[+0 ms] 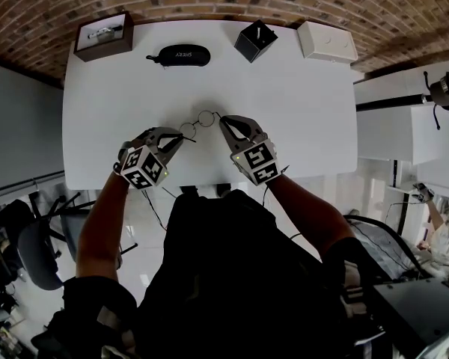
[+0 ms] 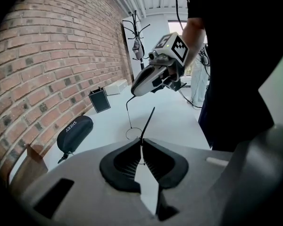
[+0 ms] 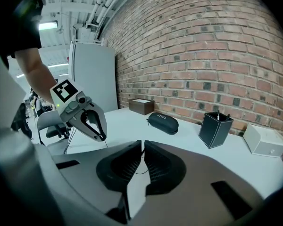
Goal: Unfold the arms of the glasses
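Observation:
Thin wire glasses [image 1: 198, 123] with round lenses hang just above the white table [image 1: 299, 111], held between both grippers. My left gripper [image 1: 181, 137] is shut on one thin black arm [image 2: 148, 121] of the glasses; a round lens [image 2: 133, 133] shows just beyond its jaws. My right gripper [image 1: 223, 120] is shut on the other end of the frame, whose wire [image 3: 140, 169] runs between its pads. In the left gripper view the right gripper [image 2: 134, 91] pinches the far wire. In the right gripper view the left gripper [image 3: 103, 137] is at the left.
Along the table's far edge stand a brown box [image 1: 104, 35], a black glasses case [image 1: 179, 54], a black pen holder [image 1: 255, 40] and a white box [image 1: 327, 41]. A brick wall runs behind. An office chair [image 1: 30, 245] is at the lower left.

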Available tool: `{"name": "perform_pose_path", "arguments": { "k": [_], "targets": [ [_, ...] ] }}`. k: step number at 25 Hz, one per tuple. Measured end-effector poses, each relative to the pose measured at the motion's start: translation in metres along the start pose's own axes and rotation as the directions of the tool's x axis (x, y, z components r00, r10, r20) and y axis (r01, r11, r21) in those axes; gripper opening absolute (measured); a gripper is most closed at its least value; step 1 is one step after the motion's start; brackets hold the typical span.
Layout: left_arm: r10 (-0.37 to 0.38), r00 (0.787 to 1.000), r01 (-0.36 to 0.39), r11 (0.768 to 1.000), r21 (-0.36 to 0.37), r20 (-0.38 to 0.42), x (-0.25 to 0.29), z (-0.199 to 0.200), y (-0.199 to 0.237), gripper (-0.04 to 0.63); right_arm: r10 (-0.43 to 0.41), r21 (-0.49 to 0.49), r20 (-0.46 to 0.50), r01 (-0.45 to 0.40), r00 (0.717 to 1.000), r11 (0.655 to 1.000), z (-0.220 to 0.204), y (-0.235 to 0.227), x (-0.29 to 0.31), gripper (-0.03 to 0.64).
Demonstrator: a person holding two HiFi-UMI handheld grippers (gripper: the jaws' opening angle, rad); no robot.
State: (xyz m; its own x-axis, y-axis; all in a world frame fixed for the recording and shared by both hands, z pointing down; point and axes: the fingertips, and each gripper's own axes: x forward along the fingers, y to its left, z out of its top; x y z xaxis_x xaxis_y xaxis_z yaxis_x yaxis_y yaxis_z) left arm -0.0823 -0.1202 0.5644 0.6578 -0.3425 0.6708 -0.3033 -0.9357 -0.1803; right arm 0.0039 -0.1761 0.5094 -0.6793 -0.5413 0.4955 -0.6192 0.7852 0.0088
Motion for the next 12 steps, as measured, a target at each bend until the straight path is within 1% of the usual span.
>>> {"name": "perform_pose_path", "arguments": {
  "k": [6,9,12],
  "targets": [
    [-0.030,0.999,0.031,0.999,0.023,-0.019,-0.0033,-0.0035,-0.0058,0.023,0.002,0.000,-0.003,-0.002,1.000,1.000,0.0010,0.0021,0.0003,0.024],
    [-0.037,0.999,0.037,0.999,0.023,-0.024,-0.0048,-0.0045,-0.0075,0.023,0.003,-0.003,-0.003,-0.003,1.000,1.000,0.0018,0.0033,0.0012,0.025],
    [-0.044,0.998,0.045,0.998,0.039,-0.040,-0.0056,-0.0073,-0.0086,0.023,0.005,-0.001,0.001,-0.005,1.000,1.000,0.0024,0.0043,0.0020,0.023]
  ]
}}
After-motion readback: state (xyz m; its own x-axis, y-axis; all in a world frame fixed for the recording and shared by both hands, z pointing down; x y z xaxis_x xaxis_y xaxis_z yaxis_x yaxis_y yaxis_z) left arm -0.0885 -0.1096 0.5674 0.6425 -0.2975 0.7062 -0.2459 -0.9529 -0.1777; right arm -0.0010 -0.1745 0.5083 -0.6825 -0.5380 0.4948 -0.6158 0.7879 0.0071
